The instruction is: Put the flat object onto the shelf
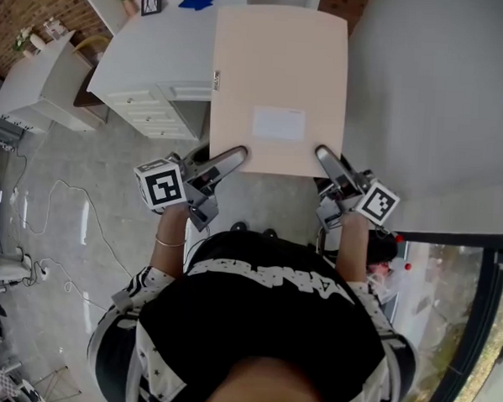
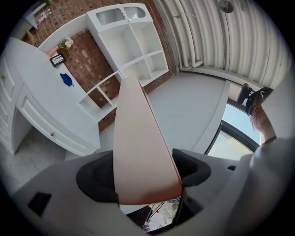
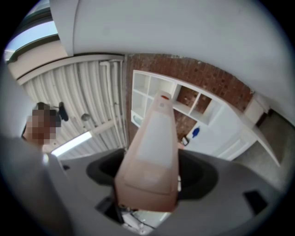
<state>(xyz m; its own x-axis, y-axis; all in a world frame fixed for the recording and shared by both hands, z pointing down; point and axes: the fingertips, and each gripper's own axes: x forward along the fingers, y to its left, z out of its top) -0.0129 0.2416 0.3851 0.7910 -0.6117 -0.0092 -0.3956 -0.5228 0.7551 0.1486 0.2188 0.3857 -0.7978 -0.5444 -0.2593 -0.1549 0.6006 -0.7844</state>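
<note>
Flat box (image 1: 278,88), one: pale pink cardboard, rectangular, smooth, one white label (image 1: 279,123). Held in the air, near corners clamped in left hand-held gripper (image 1: 234,158) and right hand-held gripper (image 1: 325,153). One white cubby shelf (image 2: 133,46) ahead.

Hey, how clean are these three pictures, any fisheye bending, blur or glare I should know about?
Head view: sharp, evenly lit, reflections on the glossy grey floor. Left gripper view: strong fisheye with black corners; the flat pale pink cardboard parcel looms near the lens; bright window at right. Right gripper view: same bending, softer focus, a mosaic patch at left.
</note>
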